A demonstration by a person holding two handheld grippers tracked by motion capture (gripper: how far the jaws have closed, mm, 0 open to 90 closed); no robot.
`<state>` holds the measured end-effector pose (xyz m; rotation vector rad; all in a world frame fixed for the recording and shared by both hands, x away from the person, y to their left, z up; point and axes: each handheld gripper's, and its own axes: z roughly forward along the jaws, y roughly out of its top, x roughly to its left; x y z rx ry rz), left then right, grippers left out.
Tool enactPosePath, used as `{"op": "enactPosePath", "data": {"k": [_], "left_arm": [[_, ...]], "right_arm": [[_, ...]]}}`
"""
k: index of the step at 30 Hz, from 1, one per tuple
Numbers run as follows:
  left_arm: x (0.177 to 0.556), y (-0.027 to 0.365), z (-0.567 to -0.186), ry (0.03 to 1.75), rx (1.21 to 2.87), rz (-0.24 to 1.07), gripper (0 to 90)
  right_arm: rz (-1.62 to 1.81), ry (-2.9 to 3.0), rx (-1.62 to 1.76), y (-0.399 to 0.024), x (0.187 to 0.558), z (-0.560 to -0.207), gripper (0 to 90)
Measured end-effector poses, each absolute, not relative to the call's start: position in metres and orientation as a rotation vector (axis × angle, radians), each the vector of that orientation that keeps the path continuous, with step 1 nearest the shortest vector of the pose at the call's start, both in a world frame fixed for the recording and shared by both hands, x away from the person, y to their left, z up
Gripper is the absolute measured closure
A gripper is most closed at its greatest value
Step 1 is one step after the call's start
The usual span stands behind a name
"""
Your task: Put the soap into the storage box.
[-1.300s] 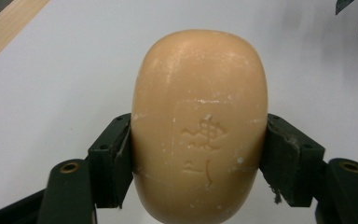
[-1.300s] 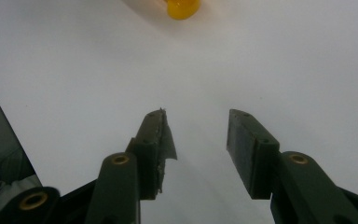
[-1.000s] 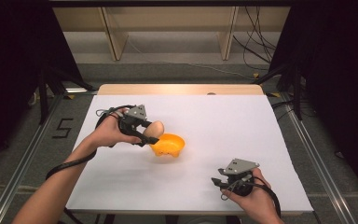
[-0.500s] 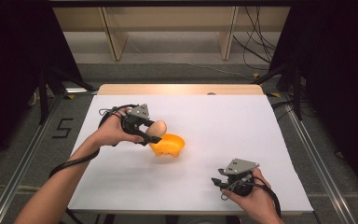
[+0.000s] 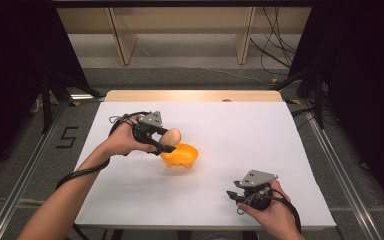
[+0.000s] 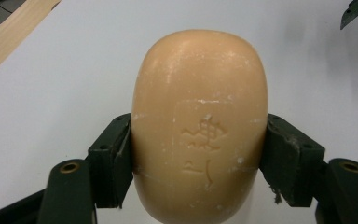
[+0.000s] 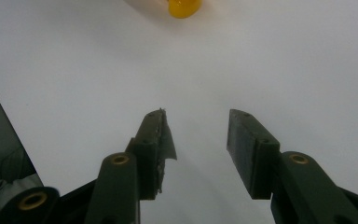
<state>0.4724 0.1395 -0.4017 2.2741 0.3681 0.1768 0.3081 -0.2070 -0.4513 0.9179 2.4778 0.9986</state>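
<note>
Both claws unmoved: left claw (image 6: 198, 154) still grips soap (image 6: 199, 126), right claw (image 7: 198, 144) open.

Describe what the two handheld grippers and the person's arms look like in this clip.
Both the left gripper and right gripper are dark grey-black, each topped by a grey three-cornered plate and trailing a black cable. Each has two flat black jaws with brass-coloured rivets; the right gripper's pad lining looks frayed in its own view. The forearms are bare, with no sleeves in view.

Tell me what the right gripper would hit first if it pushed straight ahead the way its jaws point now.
Probably the orange dish. The open right gripper has only bare white table ahead until that dish at the view's top edge, slightly left of centre, so it might just graze it.
</note>
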Motion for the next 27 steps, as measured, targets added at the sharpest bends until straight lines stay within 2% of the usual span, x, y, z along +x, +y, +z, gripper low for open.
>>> {"op": "enactPosePath", "data": {"k": [27], "left_arm": [[0.475,0.129,-0.424,0.416,2.272,0.083,32.1]], "right_arm": [[0.99,2.49,0.931,-0.207,0.307,-0.451,57.5]]}}
